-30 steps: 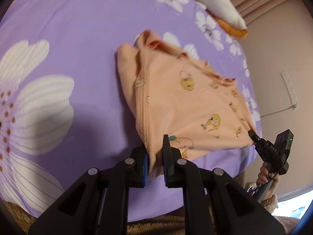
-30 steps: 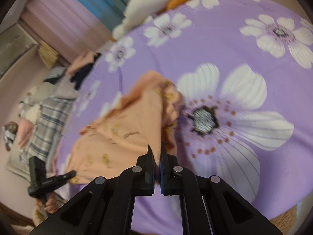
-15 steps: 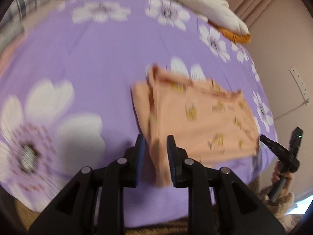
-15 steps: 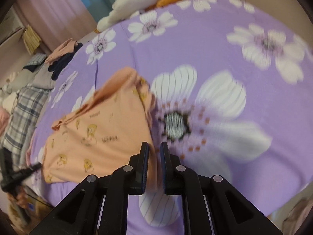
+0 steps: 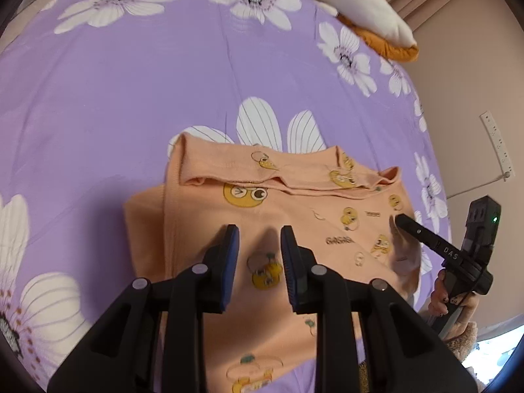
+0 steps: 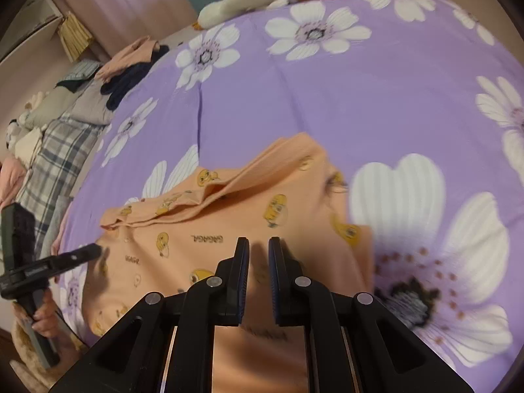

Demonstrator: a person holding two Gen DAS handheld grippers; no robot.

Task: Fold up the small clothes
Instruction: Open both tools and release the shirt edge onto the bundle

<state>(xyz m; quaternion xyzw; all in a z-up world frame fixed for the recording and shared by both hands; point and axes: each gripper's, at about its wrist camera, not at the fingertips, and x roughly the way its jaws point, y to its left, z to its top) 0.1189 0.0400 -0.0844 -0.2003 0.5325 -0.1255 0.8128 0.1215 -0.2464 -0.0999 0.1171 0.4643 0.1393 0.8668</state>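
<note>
A small peach garment with yellow cartoon prints lies folded on the purple flowered bedsheet; a folded-over band runs along its far edge. My left gripper hovers over its near half, open, with nothing between the fingers. In the right wrist view the same garment lies under my right gripper, whose jaws stand a narrow gap apart and hold nothing. Each gripper shows in the other's view: the right gripper points at the garment's right side, the left gripper at its left side.
A white and orange cushion lies at the bed's far corner. Piled clothes and a plaid blanket lie beyond the sheet's left edge. A wall with a power strip stands close on the right. The purple sheet stretches beyond the garment.
Both grippers were shut on the garment's near edge and have let it go. The cloth now lies flat, and both grippers have moved inward over it.
</note>
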